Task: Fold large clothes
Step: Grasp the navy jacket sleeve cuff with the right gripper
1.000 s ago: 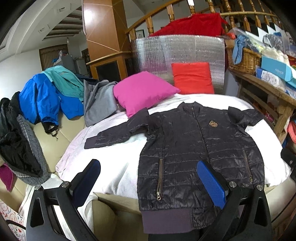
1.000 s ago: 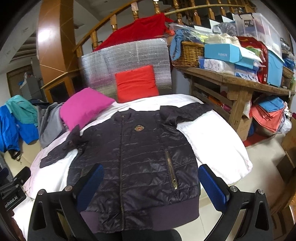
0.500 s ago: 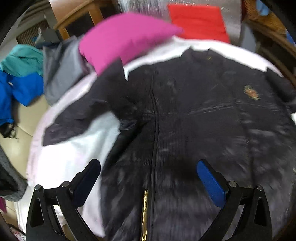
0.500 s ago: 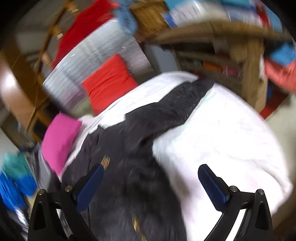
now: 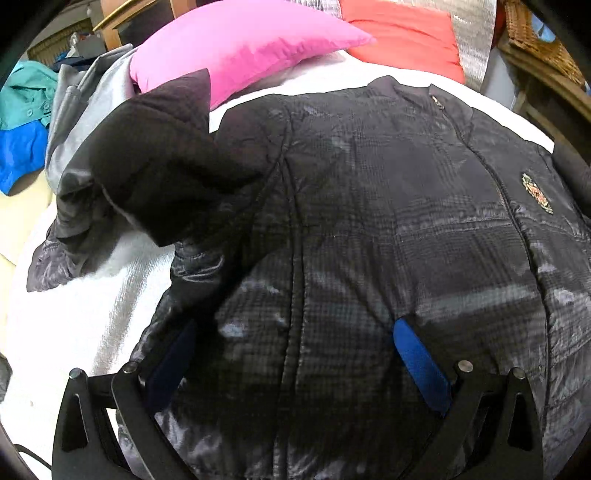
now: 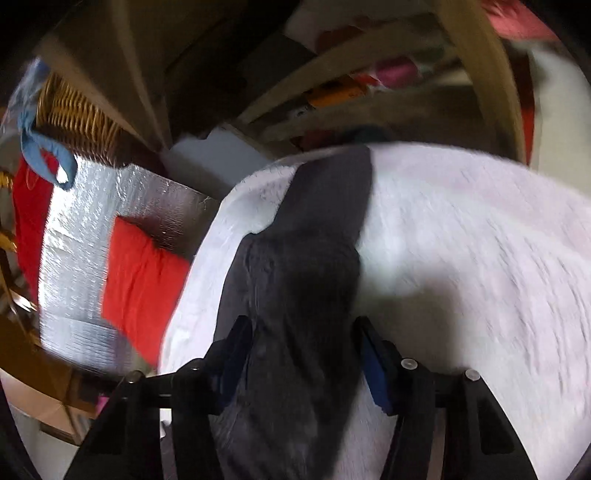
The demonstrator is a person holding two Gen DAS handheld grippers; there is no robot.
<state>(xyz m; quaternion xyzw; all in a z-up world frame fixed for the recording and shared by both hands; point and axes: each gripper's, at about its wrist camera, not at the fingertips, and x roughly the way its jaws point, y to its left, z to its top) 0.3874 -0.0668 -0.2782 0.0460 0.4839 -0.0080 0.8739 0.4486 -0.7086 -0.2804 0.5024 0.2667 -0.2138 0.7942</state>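
A dark quilted jacket (image 5: 388,229) is spread front-up on a white cover (image 5: 85,302) in the L wrist view, collar far, crest badge (image 5: 537,194) at right. The L gripper (image 5: 291,354) is pushed down onto the jacket body near its L side, blue pads (image 5: 421,362) spread wide w/ fabric bulging between them; nothing is seen clamped. The near-L sleeve (image 5: 155,158) is bunched and folded up over itself, its end trailing onto the cover. A pink pillow (image 5: 243,40) is seen just beyond that sleeve, w/ a red pillow (image 5: 402,33) to its right; grey (image 5: 81,110), teal and blue garments are heaped at far left.

In the blurred R wrist view, the other sleeve (image 6: 310,258) is laid out over the cover (image 6: 461,258) toward its far edge. The R gripper (image 6: 303,358) is set astride this sleeve, pads (image 6: 373,365) drawn in close against both sides of the fabric; whether it is fully pinched can't be told through the blur. A red pillow (image 6: 140,280) against a silver foil sheet (image 6: 77,236) is seen at left, a wicker basket (image 6: 81,114) above it, and wooden shelving (image 6: 369,92) beyond.
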